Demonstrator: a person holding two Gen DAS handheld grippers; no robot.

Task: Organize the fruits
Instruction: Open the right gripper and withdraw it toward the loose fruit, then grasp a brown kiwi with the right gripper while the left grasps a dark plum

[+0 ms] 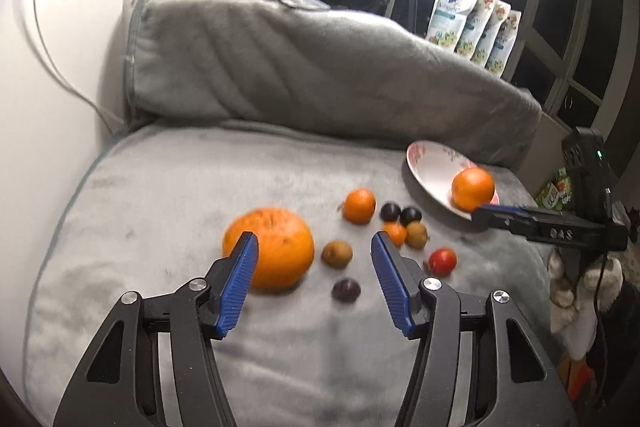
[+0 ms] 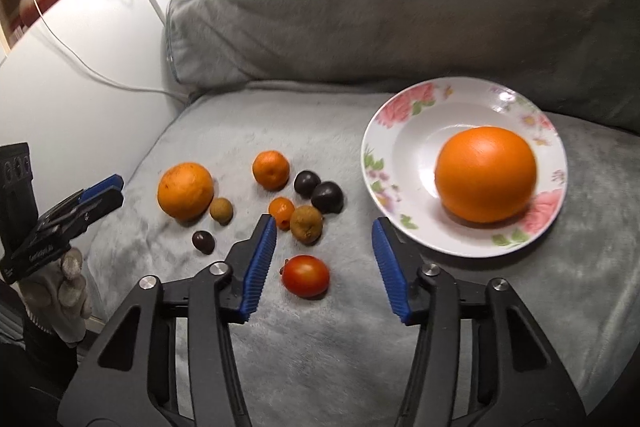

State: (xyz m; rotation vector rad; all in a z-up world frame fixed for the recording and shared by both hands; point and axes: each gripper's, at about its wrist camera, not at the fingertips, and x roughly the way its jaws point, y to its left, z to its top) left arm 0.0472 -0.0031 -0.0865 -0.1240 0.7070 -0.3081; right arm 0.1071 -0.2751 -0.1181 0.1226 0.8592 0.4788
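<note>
A floral plate [image 2: 400, 131] on the grey cushion holds one large orange [image 2: 486, 175]; both show in the left wrist view, plate [image 1: 424, 167] and orange [image 1: 473, 189]. Loose fruit lies left of it: a big orange [image 1: 276, 251] [image 2: 185, 191], a mandarin [image 2: 271, 170], a small orange fruit [image 2: 281, 213], brown kiwis [image 2: 306, 223] [image 2: 221, 210], dark plums [image 2: 327, 197] [image 2: 203, 241] and a red tomato [image 2: 306, 275]. My left gripper [image 1: 315, 241] is open and empty, just in front of the big orange. My right gripper [image 2: 324, 225] is open and empty above the tomato, beside the plate.
A grey blanket-covered back cushion [image 1: 320, 67] rises behind the fruit. A white wall with a cable [image 1: 52, 67] is to the left. Refill pouches [image 1: 474, 27] stand on a sill at the back right. The cushion edge drops off at the right.
</note>
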